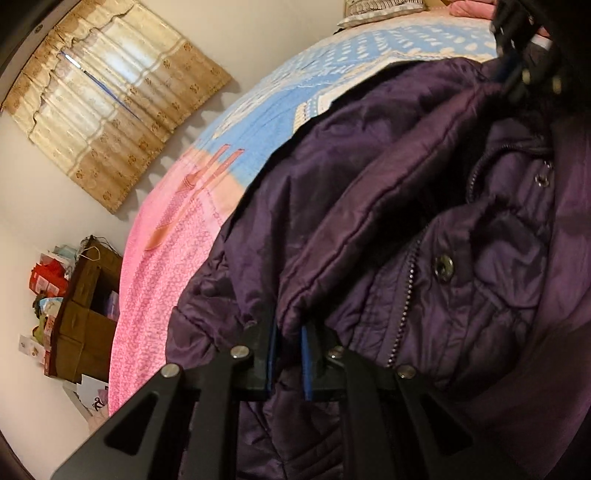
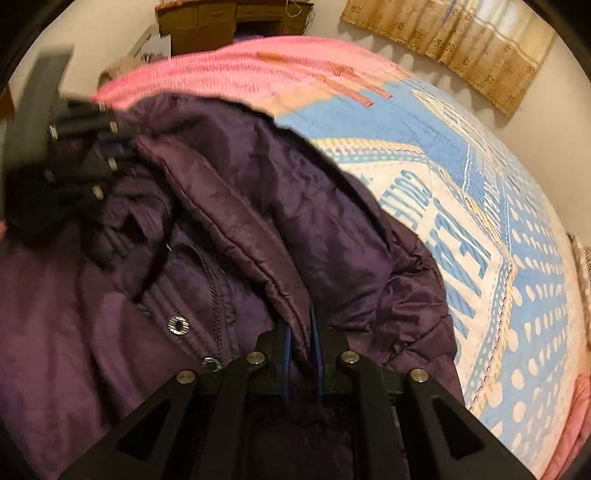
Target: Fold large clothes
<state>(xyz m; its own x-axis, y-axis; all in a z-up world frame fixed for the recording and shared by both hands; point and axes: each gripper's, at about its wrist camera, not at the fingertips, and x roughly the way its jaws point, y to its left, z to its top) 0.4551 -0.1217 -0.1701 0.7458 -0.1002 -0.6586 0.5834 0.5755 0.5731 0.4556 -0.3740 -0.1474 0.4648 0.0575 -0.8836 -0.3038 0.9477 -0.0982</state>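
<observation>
Patterned bedspread (image 2: 517, 295); both tongs (image 1: 288, 332) (image 2: 301, 332) pinching quilted purple jacket (image 1: 369, 221) folds.

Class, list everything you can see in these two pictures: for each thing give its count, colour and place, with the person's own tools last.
Jacket: one, dark purple, quilted, lying on the bed.
Bedspread: one, pink, blue and cream, under the jacket.
Curtain: one, beige, on the wall beside the bed.
Cardboard boxes: a few, brown, on the floor by the wall.
Pillow: one, pale patterned, at the far end of the bed.
Left gripper: one, black, shut on the jacket.
Right gripper: one, black, shut on the jacket.
</observation>
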